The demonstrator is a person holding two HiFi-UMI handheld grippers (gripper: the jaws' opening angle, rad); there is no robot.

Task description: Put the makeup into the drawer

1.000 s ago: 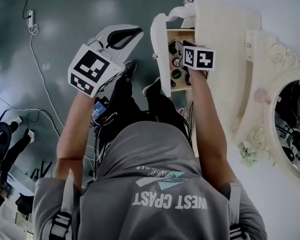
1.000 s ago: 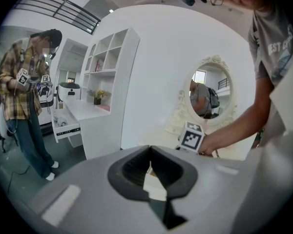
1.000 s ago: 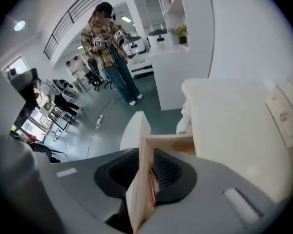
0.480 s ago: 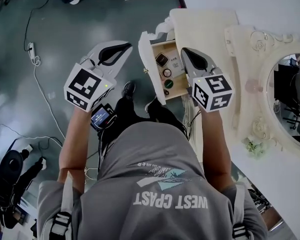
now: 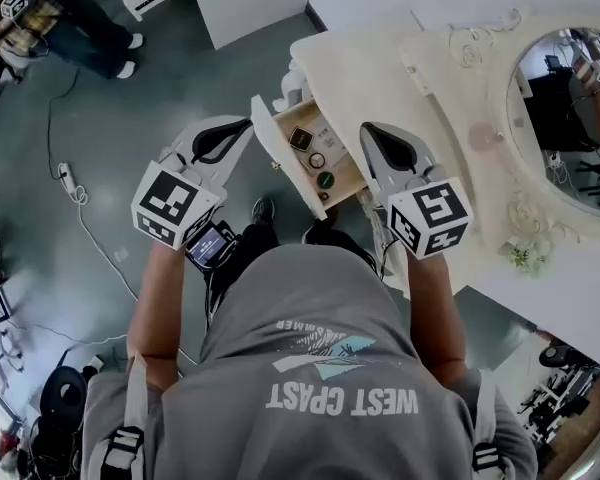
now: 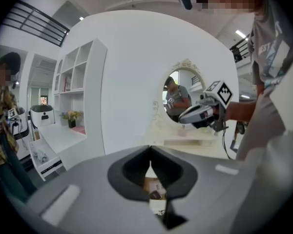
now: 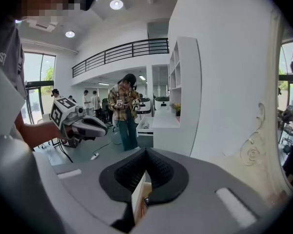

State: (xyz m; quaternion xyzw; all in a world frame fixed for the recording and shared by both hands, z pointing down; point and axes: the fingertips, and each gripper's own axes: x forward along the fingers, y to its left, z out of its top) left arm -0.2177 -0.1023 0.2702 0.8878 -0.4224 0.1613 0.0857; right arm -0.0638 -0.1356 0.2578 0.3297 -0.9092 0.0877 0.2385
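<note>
Close in front of me, my left tool (image 5: 235, 128) and right tool (image 5: 372, 133) hang on either side of the open drawer (image 5: 285, 158), each with its jaws pressed together on nothing. The makeup (image 5: 317, 160) lies inside the drawer, several small pieces in a row. The drawer juts out past the surface (image 5: 380, 68), so I judge a careless swing of either tool could knock its front and jolt the pieces about. Beyond stands the mirror (image 5: 565, 88).

The items (image 5: 317, 160) in the drawer (image 5: 285, 158) are too small to name. Its back end hides under the tabletop (image 5: 380, 78), and the edge cuts off the mirror (image 5: 570, 88).
</note>
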